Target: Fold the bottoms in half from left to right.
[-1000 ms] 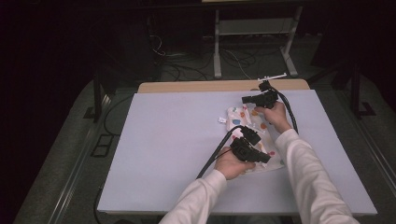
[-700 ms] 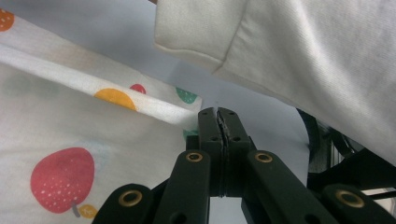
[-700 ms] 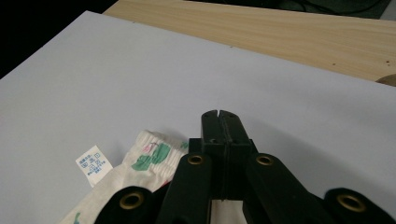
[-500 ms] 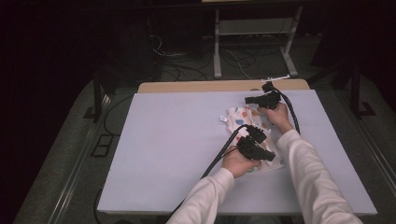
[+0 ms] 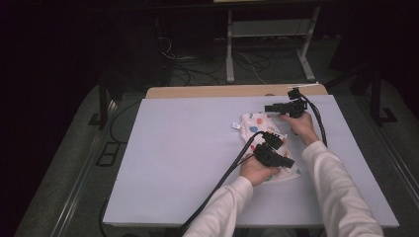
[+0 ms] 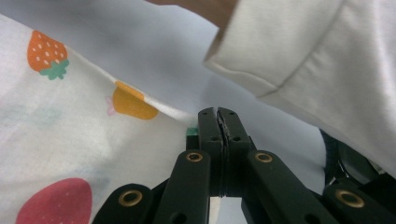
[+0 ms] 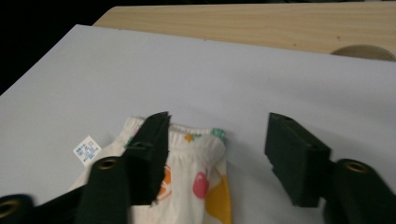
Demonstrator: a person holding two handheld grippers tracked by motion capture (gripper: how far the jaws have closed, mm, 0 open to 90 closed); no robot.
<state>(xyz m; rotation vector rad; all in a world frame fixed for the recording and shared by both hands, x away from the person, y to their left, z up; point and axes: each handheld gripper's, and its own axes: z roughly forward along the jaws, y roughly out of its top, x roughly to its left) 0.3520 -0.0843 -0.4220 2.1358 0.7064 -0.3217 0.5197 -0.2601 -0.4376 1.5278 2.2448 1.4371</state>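
Observation:
A small white garment printed with fruit lies right of the middle of the white tabletop. My left gripper sits at the garment's near end. In the left gripper view its jaws are shut, and the garment's edge runs into them. My right gripper hovers at the garment's far end. In the right gripper view it stands open over the gathered elastic hem of the garment, with nothing between its fingers. A white care label sticks out at the garment's side.
A strip of bare wood runs along the table's far edge. Black cables trail from both grippers across the surface. The other arm's white sleeve hangs close over the left gripper.
My left gripper has crept to the right along the garment's near end. The right gripper has shifted slightly right at the far end and stays open.

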